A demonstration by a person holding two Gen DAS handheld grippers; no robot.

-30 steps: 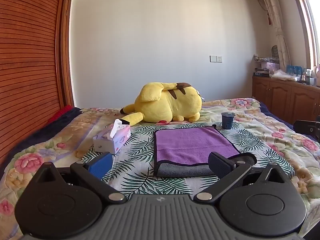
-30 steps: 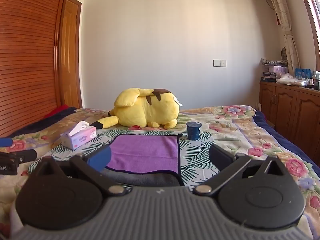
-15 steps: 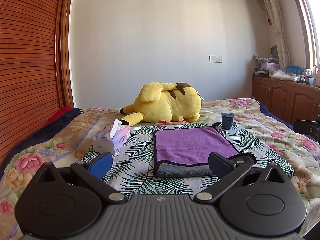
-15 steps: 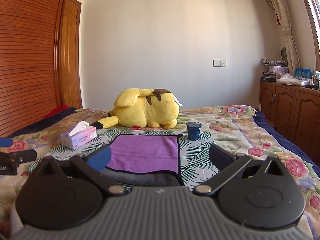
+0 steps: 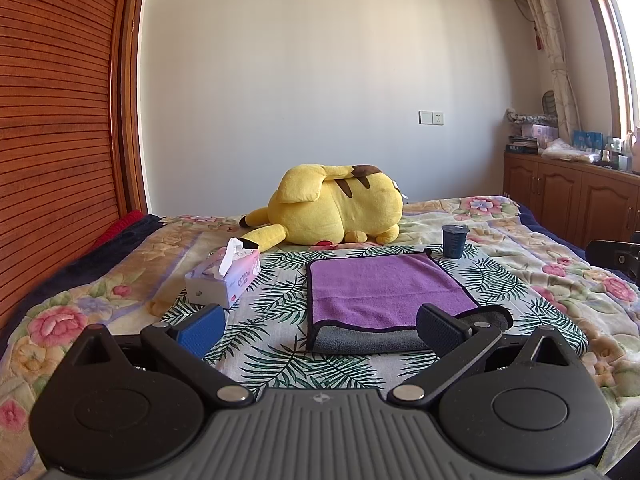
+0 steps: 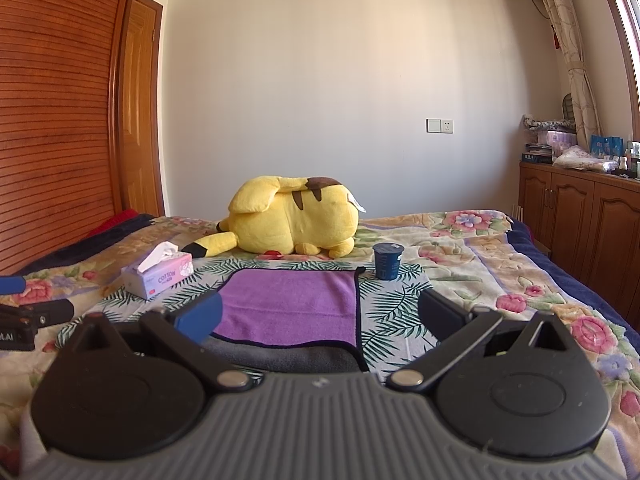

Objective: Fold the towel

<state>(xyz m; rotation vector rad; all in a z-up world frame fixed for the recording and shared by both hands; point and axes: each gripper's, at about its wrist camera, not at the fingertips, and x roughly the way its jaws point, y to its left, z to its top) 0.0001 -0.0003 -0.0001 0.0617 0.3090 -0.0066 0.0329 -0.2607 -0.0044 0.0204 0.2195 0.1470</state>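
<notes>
The towel (image 5: 384, 292) lies flat on the bed (image 5: 560, 280) just ahead of both tools, purple face up with a grey strip showing along its near edge — whether that strip is a turned-back hem or a lower layer of a fold is hard to tell. The left gripper (image 5: 318, 326) hangs above the bed with its jaws spread wide and nothing between them; the towel's near edge sits ahead and slightly right of its centre. The right gripper (image 6: 320, 314) is likewise spread and empty, with the near grey edge directly ahead and partly hidden under its body. Neither tool touches the cloth. The step in hand looks like the approach to the 2 near corners. To do it well, each tool should probably drop low to its own corner, slide 1 finger under the cloth and pinch every layer there, so that the fold lifts evenly. Both should then rise together and carry the edge forward at the same pace, to keep the crease straight. The cup (image 6: 387, 261) beyond the far right corner and the tissue box (image 5: 224, 280) ahead-left stand near the cloth — a wide sweep could knock either. The plush (image 5: 332, 210) sits farther ahead.
</notes>
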